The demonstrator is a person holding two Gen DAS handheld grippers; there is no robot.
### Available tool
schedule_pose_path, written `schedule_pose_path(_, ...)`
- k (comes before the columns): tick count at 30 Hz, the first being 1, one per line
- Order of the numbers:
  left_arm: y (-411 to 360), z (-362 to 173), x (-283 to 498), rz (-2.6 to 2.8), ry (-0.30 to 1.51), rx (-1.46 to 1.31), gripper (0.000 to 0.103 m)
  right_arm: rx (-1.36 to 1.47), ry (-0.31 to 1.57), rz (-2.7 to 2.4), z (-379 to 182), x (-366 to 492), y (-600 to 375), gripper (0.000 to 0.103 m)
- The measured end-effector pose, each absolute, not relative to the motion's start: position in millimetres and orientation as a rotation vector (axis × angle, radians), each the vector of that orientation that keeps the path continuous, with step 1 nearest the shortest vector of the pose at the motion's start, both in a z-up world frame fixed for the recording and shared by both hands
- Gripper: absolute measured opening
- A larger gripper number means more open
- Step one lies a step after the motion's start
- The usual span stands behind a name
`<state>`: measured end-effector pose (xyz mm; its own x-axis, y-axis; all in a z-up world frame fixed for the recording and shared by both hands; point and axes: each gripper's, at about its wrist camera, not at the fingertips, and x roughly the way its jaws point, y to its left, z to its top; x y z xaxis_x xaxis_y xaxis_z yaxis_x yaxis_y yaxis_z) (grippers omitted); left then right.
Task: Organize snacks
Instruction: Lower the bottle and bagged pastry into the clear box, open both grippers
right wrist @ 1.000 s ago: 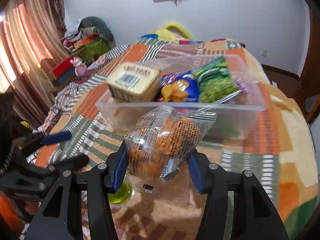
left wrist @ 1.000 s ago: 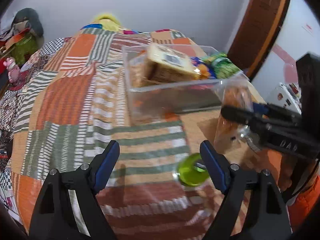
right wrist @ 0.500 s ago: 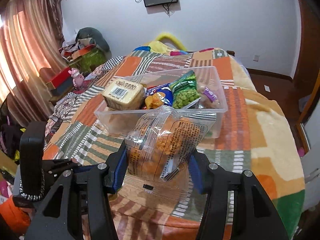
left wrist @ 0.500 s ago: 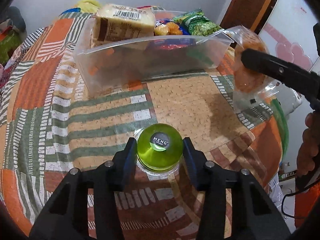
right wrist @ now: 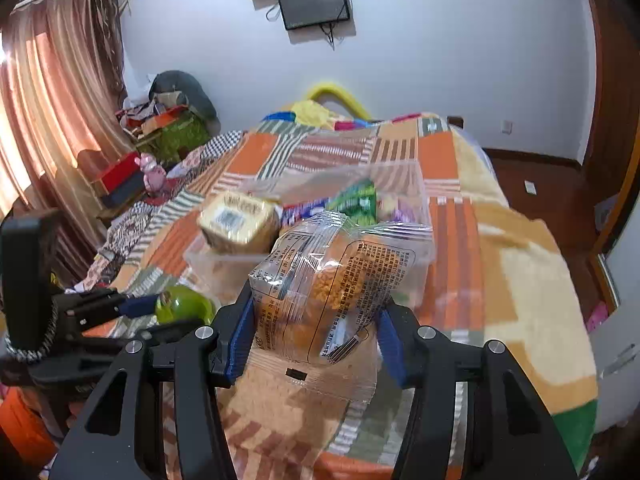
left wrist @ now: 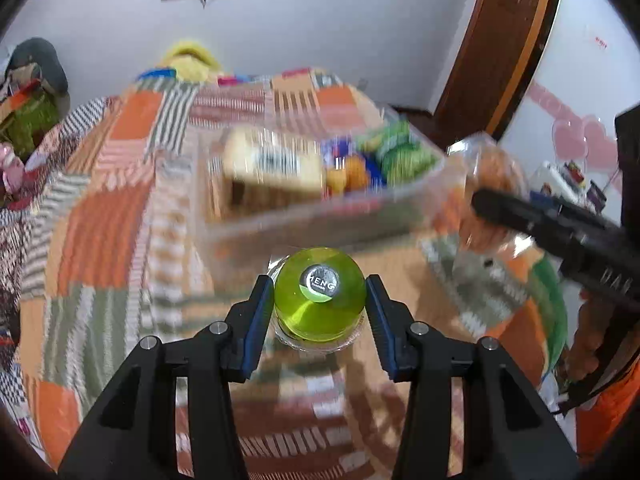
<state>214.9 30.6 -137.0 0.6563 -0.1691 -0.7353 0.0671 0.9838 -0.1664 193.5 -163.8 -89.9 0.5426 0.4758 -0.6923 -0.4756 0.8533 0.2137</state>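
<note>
My left gripper [left wrist: 319,312] is shut on a round green jelly cup [left wrist: 319,298] with a silver label, held above the patchwork blanket. In the right wrist view the same green cup [right wrist: 182,304] shows at the left between the other gripper's fingers. My right gripper [right wrist: 316,332] is shut on a clear bag of orange snacks [right wrist: 336,292]; that bag [left wrist: 486,196] also appears at the right of the left wrist view. Behind both stands a clear plastic bin [left wrist: 312,220] holding a tan boxed snack [left wrist: 272,168], a blue-orange packet and green packets [left wrist: 404,152].
The bin [right wrist: 216,264] sits on a bed covered by an orange, green and striped patchwork blanket [right wrist: 500,272]. A curtain and cluttered shelf [right wrist: 168,128] lie at the left, a wooden door [left wrist: 500,52] at the right. A hand [left wrist: 596,332] holds the right gripper.
The left gripper closed on the green cup and lifted it off the blanket toward the bin. The right gripper rose with the snack bag still held.
</note>
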Motion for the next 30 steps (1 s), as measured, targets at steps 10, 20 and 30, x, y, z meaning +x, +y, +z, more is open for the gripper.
schedule_pose_path(10,30.0,-99.5,261.2,-0.116,0.74,-0.115,0.046,-0.01,0.741,0.563,-67.3,219.6,-156.1,0.05)
schedule_pose_path(20,35.8,-100.7,303.7,-0.108,0.718,-0.128,0.046,-0.032,0.732,0.558,-73.7,250.7,-143.9,0.05)
schedule_pose_path(30,45.8,-124.7,342.2,-0.084,0.758,-0.156,0.046,-0.044,0.781,0.555,-95.0,274.6,-128.7,0.051)
